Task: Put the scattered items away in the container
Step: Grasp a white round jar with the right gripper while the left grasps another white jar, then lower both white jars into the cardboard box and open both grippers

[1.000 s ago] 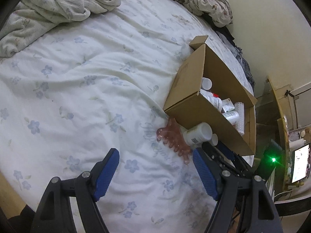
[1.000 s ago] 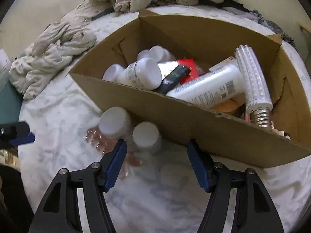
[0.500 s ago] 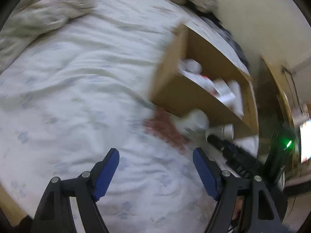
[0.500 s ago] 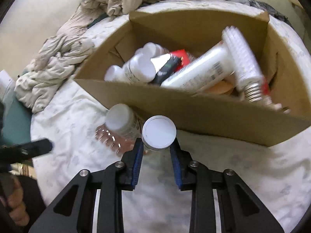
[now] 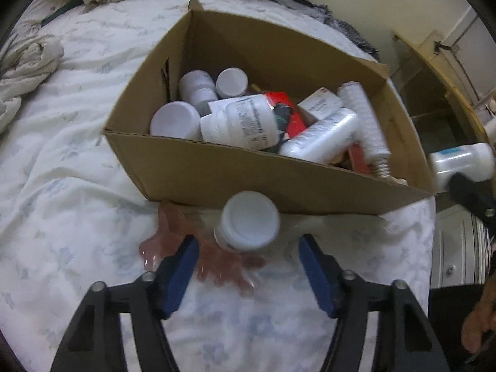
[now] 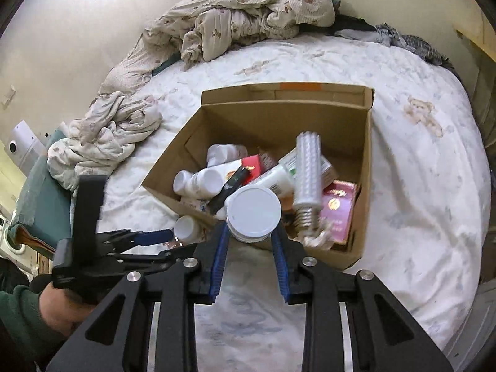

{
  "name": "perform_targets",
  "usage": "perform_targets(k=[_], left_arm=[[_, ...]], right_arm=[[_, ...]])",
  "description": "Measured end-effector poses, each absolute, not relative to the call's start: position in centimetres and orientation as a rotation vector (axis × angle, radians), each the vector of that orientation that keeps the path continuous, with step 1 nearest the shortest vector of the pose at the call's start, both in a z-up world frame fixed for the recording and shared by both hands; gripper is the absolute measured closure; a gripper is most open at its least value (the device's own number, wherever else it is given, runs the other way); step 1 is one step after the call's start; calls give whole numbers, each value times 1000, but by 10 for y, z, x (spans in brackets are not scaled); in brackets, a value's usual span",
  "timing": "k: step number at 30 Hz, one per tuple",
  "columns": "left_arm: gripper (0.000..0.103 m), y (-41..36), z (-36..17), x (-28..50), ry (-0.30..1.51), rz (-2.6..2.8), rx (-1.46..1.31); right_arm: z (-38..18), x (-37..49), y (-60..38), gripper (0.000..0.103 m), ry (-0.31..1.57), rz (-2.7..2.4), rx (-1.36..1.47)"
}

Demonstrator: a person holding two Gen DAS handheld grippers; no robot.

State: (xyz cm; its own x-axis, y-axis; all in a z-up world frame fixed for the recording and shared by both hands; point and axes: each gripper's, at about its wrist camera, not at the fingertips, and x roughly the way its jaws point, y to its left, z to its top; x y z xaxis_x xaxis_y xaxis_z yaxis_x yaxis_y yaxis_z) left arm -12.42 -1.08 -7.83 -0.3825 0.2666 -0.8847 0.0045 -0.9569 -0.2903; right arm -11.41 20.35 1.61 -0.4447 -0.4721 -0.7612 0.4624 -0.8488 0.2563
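Note:
An open cardboard box (image 5: 217, 173) (image 6: 279, 99) sits on the bed and holds several white bottles, a corn-cob LED bulb (image 6: 305, 167) and small packets. My right gripper (image 6: 249, 235) is shut on a white-capped bottle (image 6: 252, 214) (image 5: 462, 161), held up over the box's near wall. Another white bottle (image 5: 248, 223) (image 6: 186, 228) lies outside the box on a pink hand-shaped toy (image 5: 173, 241). My left gripper (image 5: 248, 276) is open just short of that bottle, one blue finger on either side, touching nothing.
The bed has a white flowered sheet (image 5: 62, 217). Crumpled bedding (image 6: 248, 15) is heaped at the far side and at the left (image 6: 108, 133). A wooden shelf (image 5: 434, 77) stands past the box. A hand (image 6: 59, 307) in a green sleeve holds the left gripper.
My right gripper shut on the smaller bottle beside the box and lifted it up over the near wall. My left gripper swung across the bed to face the remaining bottle.

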Motion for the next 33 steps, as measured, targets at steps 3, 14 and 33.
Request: perform_targets(k=[3,14,33], left_arm=[[63,-12,-76,-127,-337,2537,-1607],[68,-8,-16,-93,-89,2651,-1429],[68,0,34,-200,-171,2758,-1306]], right_arm=[[20,-125,205,72,-20,-2290,1193],[21,-160,197,72,-80,-2261,1121],[-17,-203,193,72,-112,-2207,1258]])
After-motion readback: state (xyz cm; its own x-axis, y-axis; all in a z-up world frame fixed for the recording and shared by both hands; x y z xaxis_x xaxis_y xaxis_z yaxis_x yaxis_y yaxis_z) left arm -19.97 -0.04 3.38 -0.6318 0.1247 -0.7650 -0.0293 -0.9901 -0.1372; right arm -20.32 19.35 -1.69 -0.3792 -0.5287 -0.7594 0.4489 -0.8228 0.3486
